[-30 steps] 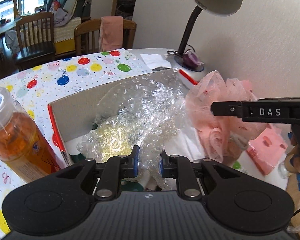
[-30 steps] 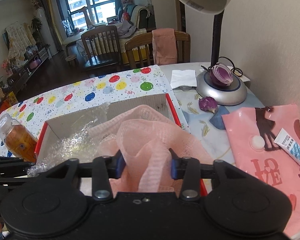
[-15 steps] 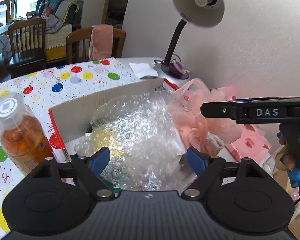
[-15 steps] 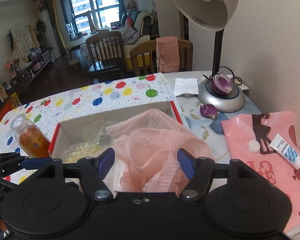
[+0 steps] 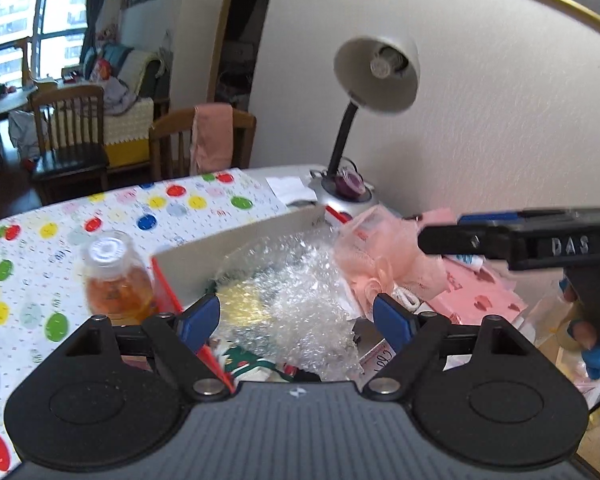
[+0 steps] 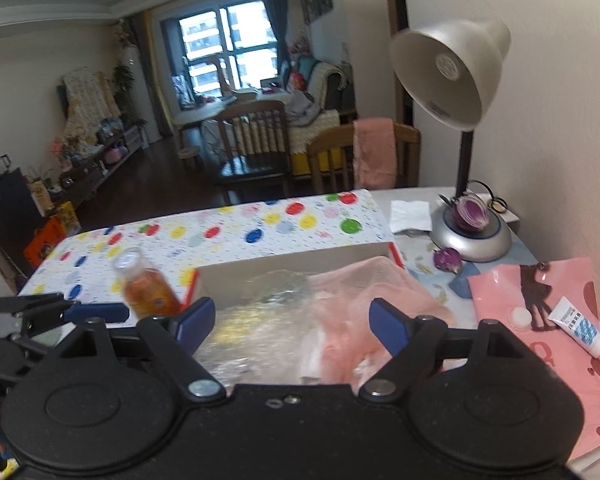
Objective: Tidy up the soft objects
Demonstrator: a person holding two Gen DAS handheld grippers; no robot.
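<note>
You've let go of both: your left tongs (image 5: 296, 320) and right tongs (image 6: 290, 326) now gape empty, just opened, above the box (image 6: 300, 266). Bubble wrap (image 5: 296, 300) lies crumpled ahead of the left tongs, no clear axis; the pink pouf (image 6: 371, 300) sits ahead of the right. Only your right view shows the tube (image 6: 577, 326).

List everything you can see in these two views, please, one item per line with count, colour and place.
cardboard box: one, brown with red edges, table centre
bubble wrap: one, clear, inside box
mesh sponge: one, pink, box's right end
bottle: one, orange, left of box
tablecloth: one, white with coloured dots, behind box
desk lamp: one, silver, by wall
tube: one, white and blue, on pink bag
pink bag: one, right of box
left tool: open, above bubble wrap
right tool: open, above sponge
</note>
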